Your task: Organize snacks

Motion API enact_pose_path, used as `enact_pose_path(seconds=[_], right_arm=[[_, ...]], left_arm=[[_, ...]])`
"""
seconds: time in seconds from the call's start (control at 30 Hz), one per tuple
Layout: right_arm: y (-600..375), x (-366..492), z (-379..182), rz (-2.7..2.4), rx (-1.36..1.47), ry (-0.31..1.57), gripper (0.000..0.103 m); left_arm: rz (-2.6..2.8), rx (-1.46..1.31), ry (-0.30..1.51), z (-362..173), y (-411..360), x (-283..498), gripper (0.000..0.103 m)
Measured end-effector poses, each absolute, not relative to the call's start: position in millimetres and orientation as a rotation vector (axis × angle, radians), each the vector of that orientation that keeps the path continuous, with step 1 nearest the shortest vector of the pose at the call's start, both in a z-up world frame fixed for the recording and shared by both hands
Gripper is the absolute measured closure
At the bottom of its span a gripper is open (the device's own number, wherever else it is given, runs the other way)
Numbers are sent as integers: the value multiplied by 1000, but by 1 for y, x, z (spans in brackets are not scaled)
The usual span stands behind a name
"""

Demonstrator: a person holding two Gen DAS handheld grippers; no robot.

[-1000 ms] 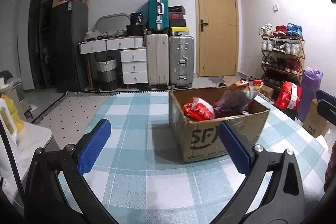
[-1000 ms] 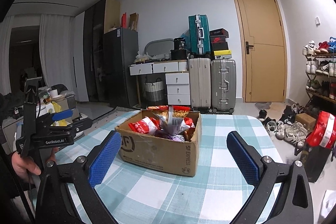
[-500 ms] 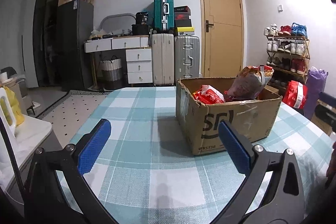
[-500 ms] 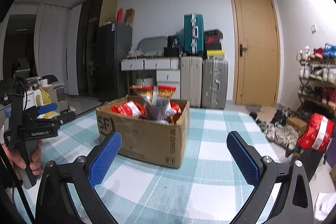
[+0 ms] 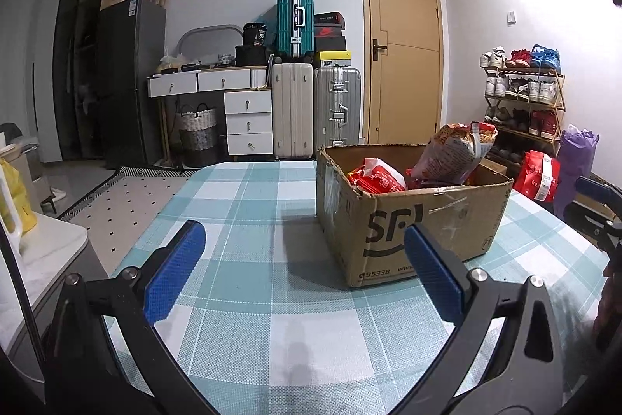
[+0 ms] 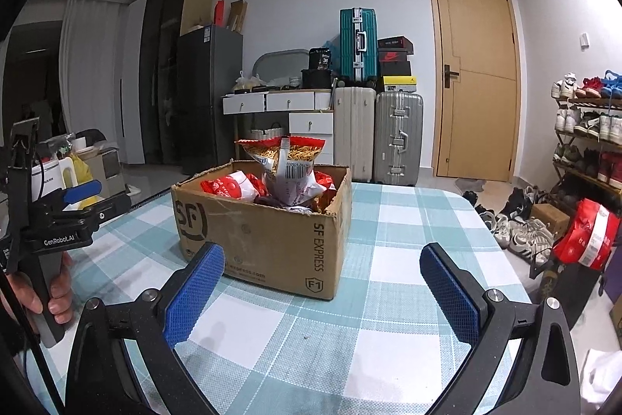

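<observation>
So at this point I had both grippers hanging over the table (image 5: 248, 302), the one with the teal and white checked cloth, and neither was holding anything. The left gripper (image 5: 307, 271) had its blue pads (image 5: 175, 275) spread wide with nothing but tablecloth between them, sitting near the table's left edge. The right gripper (image 6: 322, 294) was just as wide apart, and its blue pads (image 6: 194, 294) framed the near corner of the cardboard box (image 6: 268, 232) without touching it.

The box sat on the table toward the far edge, flaps open, with "SF" printed on one side and "SF EXPRESS" on the next. From the left wrist cam it was off to the right of the pads (image 5: 412, 220); from the right wrist cam it was straight ahead.

The snacks were all inside it. A tall noodle-snack bag (image 6: 285, 162) with a red top stuck up well above the rim, barcode facing the right cam, and the same bag leaned toward the right in the left view (image 5: 458, 154). A red and white packet (image 6: 229, 187) lay lower down, toward the box's left side. More red wrappers were tucked under those, too jumbled for me to tell apart.

In the right cam I could see a hand (image 6: 46, 294) wrapped around the left gripper's handle at the table's left edge.
</observation>
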State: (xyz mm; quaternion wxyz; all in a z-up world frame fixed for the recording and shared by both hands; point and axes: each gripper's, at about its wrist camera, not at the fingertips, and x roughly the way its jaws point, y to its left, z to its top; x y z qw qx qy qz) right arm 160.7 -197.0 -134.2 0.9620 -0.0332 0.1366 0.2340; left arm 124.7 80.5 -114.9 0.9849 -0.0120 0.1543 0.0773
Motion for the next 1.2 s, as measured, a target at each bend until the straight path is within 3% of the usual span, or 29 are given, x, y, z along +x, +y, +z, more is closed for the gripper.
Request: enact_pose_path(seconds=[1.2], right_arm=[[-198, 163, -138, 469, -63, 276, 0]], left_arm=[[155, -24, 309, -115, 80, 123, 1]])
